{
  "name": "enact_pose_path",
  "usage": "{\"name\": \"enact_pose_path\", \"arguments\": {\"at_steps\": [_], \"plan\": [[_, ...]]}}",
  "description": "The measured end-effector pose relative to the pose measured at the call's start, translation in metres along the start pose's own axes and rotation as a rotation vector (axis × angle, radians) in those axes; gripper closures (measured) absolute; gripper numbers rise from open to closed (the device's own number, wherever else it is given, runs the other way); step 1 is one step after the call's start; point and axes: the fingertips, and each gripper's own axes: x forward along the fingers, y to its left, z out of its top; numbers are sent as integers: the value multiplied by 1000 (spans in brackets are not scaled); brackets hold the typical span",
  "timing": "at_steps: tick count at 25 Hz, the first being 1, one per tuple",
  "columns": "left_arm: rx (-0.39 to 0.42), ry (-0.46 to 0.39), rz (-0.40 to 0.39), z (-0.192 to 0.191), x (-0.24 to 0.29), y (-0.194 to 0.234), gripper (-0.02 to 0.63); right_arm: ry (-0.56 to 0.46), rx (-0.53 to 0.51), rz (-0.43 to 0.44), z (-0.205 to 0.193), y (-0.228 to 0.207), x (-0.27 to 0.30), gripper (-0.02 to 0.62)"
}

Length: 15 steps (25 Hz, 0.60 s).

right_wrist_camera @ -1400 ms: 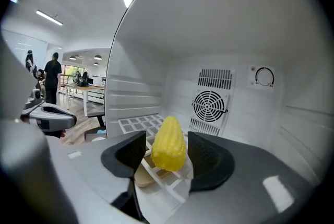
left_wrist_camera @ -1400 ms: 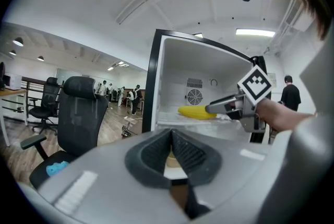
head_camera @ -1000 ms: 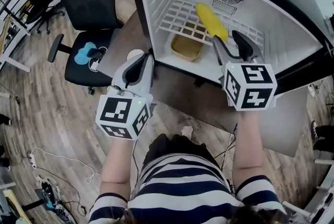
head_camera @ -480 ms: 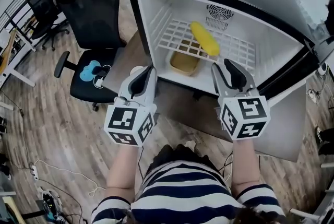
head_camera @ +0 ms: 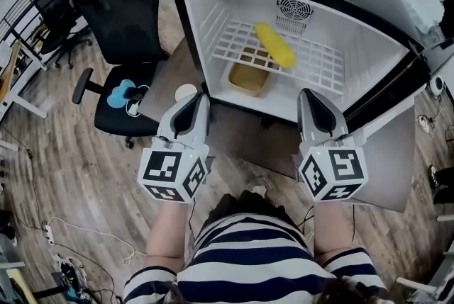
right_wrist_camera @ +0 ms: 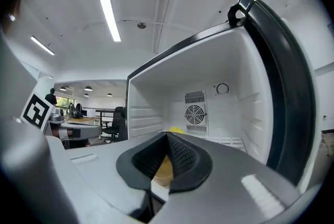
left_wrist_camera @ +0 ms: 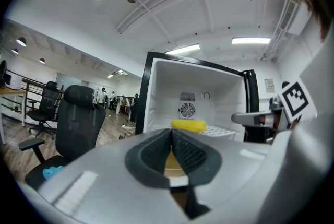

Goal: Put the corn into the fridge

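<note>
Left hand-held gripper (head_camera: 202, 97) and right hand-held gripper (head_camera: 306, 93) are pressed together; corn (head_camera: 274, 44) inside fridge (head_camera: 370, 47).

Black office chair (head_camera: 120, 19), tan tub (head_camera: 250, 80), wooden floor (head_camera: 64, 175)

In the fridge (head_camera: 213, 8), corn (head_camera: 274, 44) on the rack (head_camera: 320, 67) — tub (head_camera: 248, 81) beneath, chair (head_camera: 119, 12) left.

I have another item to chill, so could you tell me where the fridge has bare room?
The wire shelf is bare from the corn to the right wall, with a narrower strip between corn and left wall. Below it, the floor is free right of the yellow tub. Corn and tub crowd the left-centre.
</note>
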Motion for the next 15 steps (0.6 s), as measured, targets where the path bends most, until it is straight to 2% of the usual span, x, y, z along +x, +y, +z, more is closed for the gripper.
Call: {"name": "enact_pose_path", "arguments": {"at_steps": [5, 15], "plan": [[-3, 4, 9, -4, -5, 0, 606, 8, -22, -9, -9, 2, -8, 601], [-20, 38, 21, -22, -12, -1, 606, 69, 18, 23, -36, 7, -16, 601]]}}
